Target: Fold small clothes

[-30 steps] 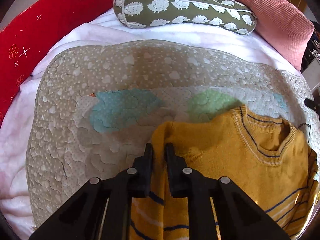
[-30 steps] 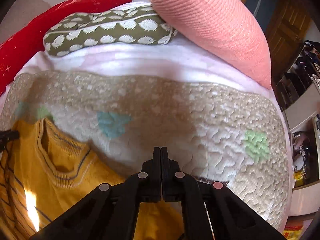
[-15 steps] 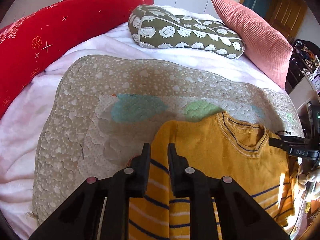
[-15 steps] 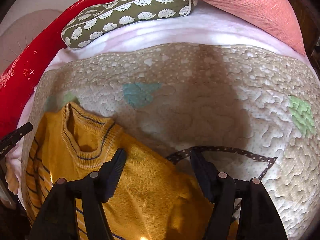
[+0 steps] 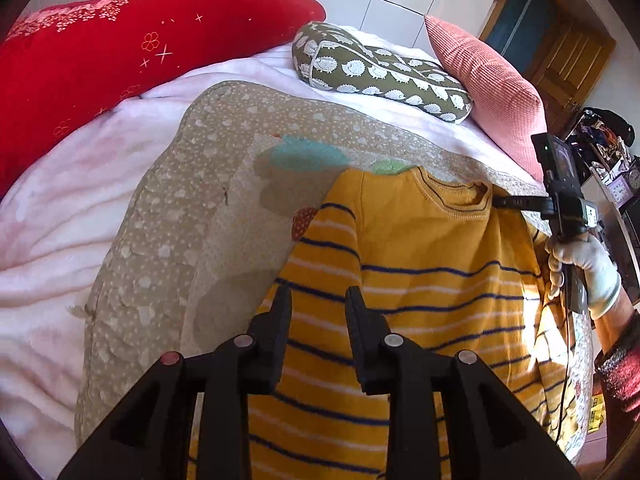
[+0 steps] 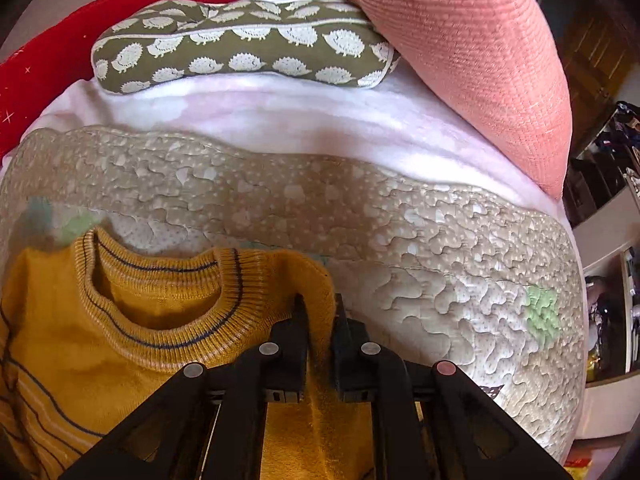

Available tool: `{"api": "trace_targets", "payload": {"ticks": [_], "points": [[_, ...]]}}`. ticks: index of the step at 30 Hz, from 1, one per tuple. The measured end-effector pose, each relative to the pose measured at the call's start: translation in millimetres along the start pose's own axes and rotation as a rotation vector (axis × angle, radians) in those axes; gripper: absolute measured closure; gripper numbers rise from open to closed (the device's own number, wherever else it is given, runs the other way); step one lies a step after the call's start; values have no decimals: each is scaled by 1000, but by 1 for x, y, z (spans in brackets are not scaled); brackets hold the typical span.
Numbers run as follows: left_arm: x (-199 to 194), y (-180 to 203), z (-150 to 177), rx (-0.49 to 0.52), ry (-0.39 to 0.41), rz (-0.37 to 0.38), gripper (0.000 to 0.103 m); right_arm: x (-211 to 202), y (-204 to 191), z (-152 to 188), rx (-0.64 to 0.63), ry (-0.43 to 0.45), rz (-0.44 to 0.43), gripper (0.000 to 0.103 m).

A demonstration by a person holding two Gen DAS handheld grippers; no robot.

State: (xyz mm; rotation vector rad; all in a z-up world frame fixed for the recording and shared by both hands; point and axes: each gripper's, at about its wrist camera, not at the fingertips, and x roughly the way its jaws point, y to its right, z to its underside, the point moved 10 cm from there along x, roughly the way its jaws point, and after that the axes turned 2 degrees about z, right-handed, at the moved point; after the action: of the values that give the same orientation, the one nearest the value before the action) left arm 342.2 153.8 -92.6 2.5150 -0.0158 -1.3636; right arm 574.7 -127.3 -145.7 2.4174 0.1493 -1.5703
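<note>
Pinching the yellow striped sweater (image 6: 132, 332) at its shoulder beside the collar with my right gripper (image 6: 320, 312), jaws closing on the knit, left gripper (image 5: 318, 308) opening, nothing held, above its striped sleeve, sweater flat on the quilted mat (image 6: 400, 232) on the bed.

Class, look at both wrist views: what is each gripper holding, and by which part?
The right gripper is closing on the yellow striped knitted sweater at its shoulder, beside the collar. The left gripper holds nothing; its fingers are opening above the sweater.
</note>
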Motion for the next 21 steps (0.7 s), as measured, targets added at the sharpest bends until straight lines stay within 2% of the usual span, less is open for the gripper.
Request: {"api": "trace_targets", "payload": {"ticks": [2, 4, 6, 8, 10, 13, 15, 17, 19, 21], "points": [[-19, -2, 15, 4, 18, -12, 69, -13, -1, 0, 40, 39, -37, 90], [-40, -4, 32, 12, 46, -24, 63, -43, 5, 5, 74, 125, -81, 78], [-62, -4, 49, 32, 84, -41, 55, -79, 24, 25, 97, 204, -73, 53], [-80, -4, 67, 43, 120, -69, 43, -109, 47, 62, 109, 242, -91, 38], [-91, -3, 88, 48, 143, -109, 40, -128, 70, 114, 137, 207, -77, 38], [-96, -2, 123, 11, 140, -136, 40, -140, 114, 209, 261, 129, -59, 37], [-91, 4, 146, 2, 102, -130, 40, -154, 136, 270, 342, 139, -70, 37], [-86, 15, 167, 16, 51, -107, 40, -161, 151, 323, 394, 148, -30, 37], [-89, 29, 182, 34, 32, -80, 40, -159, 160, 361, 445, 142, -20, 37], [-95, 46, 191, 50, 32, -58, 40, -149, 160, 386, 528, 130, -83, 37]]}}
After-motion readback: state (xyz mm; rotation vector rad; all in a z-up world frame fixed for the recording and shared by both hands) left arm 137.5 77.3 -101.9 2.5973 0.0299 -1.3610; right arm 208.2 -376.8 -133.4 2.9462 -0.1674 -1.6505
